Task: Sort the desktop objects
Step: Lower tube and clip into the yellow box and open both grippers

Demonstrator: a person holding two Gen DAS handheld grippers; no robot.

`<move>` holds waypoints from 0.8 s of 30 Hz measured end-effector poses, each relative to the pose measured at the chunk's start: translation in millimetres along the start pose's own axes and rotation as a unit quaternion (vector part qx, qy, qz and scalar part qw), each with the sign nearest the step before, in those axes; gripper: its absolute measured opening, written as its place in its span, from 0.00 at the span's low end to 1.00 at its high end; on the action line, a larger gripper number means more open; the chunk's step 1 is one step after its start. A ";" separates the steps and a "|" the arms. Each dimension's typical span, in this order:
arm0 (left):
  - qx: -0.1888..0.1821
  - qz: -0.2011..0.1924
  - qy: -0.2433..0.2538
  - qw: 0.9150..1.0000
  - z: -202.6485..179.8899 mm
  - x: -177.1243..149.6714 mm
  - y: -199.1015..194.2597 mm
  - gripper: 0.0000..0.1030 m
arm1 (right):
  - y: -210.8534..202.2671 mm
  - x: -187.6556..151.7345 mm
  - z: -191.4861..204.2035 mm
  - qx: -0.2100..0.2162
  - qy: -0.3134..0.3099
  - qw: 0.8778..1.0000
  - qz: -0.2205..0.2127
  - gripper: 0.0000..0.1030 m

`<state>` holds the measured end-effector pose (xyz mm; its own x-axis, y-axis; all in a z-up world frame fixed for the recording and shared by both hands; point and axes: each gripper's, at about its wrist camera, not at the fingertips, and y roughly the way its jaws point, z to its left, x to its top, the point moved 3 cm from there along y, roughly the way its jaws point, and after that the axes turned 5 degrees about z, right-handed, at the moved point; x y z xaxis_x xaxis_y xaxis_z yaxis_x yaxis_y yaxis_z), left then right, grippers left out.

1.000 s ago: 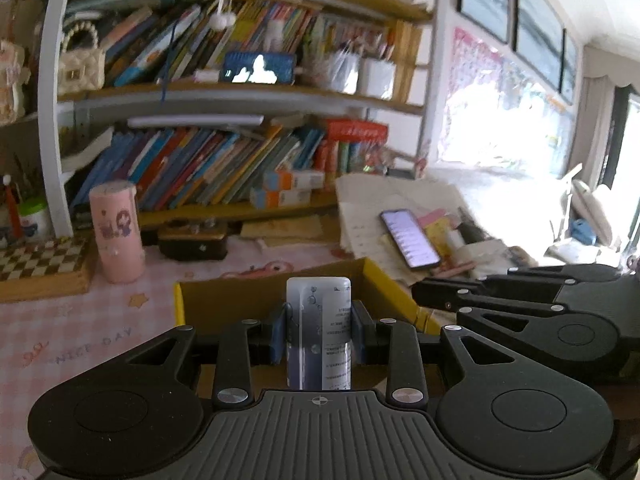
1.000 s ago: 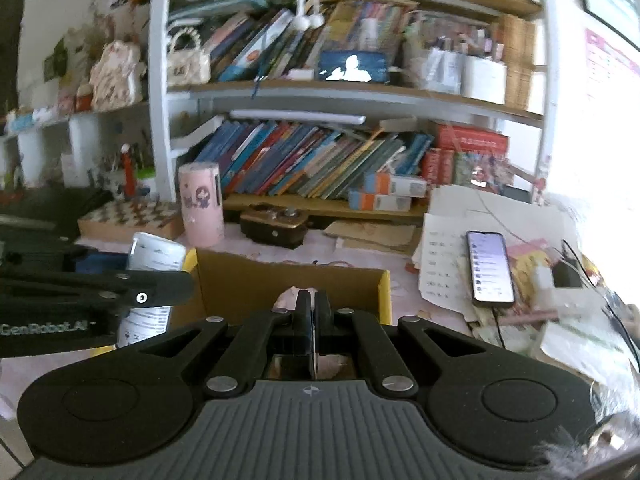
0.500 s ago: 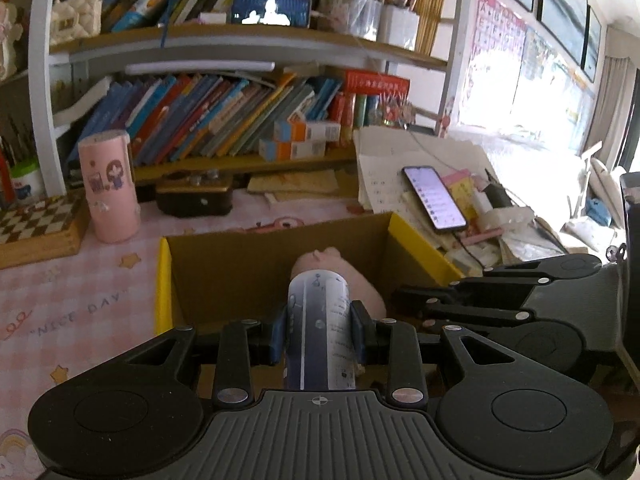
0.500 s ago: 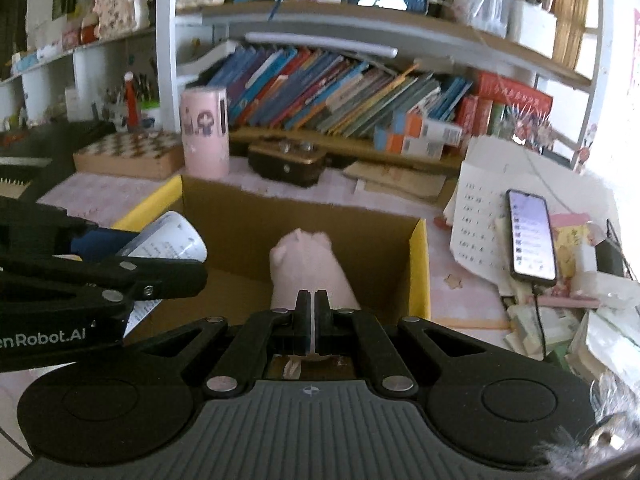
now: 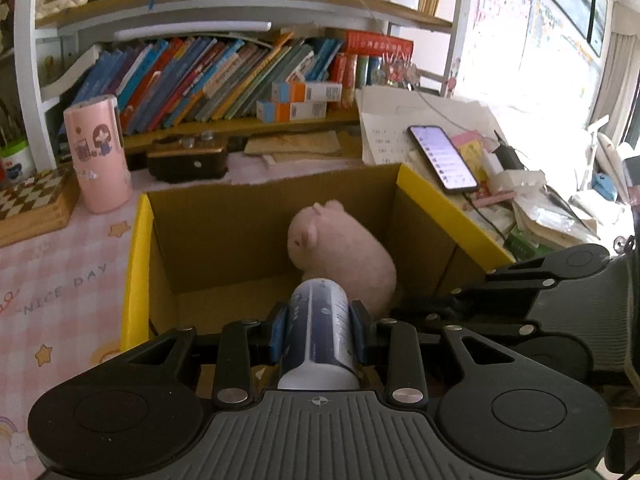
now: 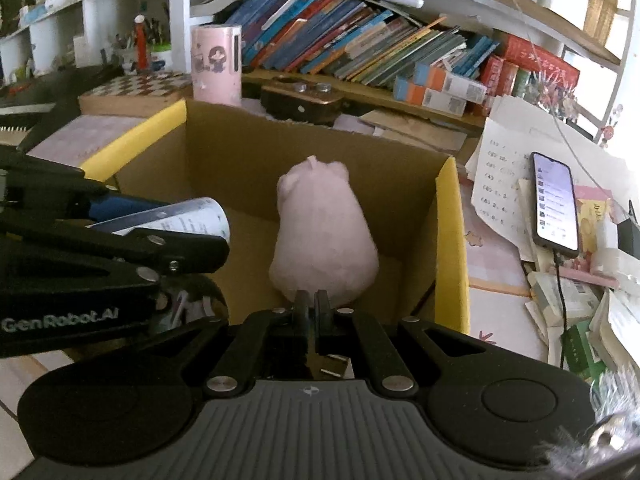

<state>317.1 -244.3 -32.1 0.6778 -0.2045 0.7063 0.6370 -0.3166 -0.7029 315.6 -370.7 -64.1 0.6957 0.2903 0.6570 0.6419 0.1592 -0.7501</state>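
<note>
My left gripper (image 5: 318, 328) is shut on a blue-and-white cylindrical bottle (image 5: 318, 332) and holds it over the near edge of an open cardboard box (image 5: 138, 264) with yellow flaps. The bottle also shows in the right wrist view (image 6: 180, 216). My right gripper (image 6: 311, 304) is shut on the near end of a pink plush pig (image 6: 324, 240), which hangs inside the box (image 6: 450, 240). The pig shows in the left wrist view (image 5: 340, 252) too, at the box's right side.
A pink cylinder (image 5: 98, 158), a chessboard box (image 5: 32, 204) and a dark wooden box (image 5: 188, 158) stand behind the box. A lit phone (image 5: 442, 158) lies on papers at the right. Bookshelves (image 5: 240, 72) fill the back. A pink desk mat (image 5: 60, 280) covers the left.
Both grippers have tilted down and moved forward over the box. The plush pig has come down into the box, and the bottle is now above its near edge.
</note>
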 end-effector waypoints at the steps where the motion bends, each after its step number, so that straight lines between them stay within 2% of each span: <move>1: 0.002 -0.007 -0.001 1.000 0.8 -0.7 -1.7 0.31 | -0.3 -0.5 -0.2 0.001 0.003 1.000 -0.001 0.02; 3: -0.003 -0.019 -0.004 1.000 1.7 -0.6 -5.4 0.34 | -0.3 -0.4 -0.4 0.000 0.005 1.000 -0.002 0.02; 5: -0.001 -0.028 -0.004 1.000 0.9 0.7 -10.5 0.47 | -0.9 -0.9 -0.1 0.001 0.007 1.000 -0.003 0.03; 10: 0.003 -0.075 0.012 0.997 -6.8 3.1 -36.3 0.61 | -9.9 -2.0 -1.4 -0.005 0.025 1.000 -0.016 0.04; 14: 0.016 -0.098 0.004 0.995 -7.2 1.3 -56.3 0.69 | -23.3 -4.0 -3.8 -0.006 0.046 0.998 -0.034 0.04; 20: 0.053 -0.124 -0.025 0.991 3.4 -10.8 -84.6 0.84 | -45.3 -10.3 -4.3 -0.007 0.072 0.995 -0.061 0.13; 24: 0.082 -0.138 -0.044 0.986 14.1 -22.0 -103.4 0.85 | -59.3 -15.0 -3.1 -0.010 0.085 0.993 -0.077 0.23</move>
<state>241.5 -194.0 23.9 0.4955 -0.0478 0.8673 0.8472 -0.1938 -0.4947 268.0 -387.5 -29.2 0.6329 0.0995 0.7678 0.7495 0.1703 -0.6398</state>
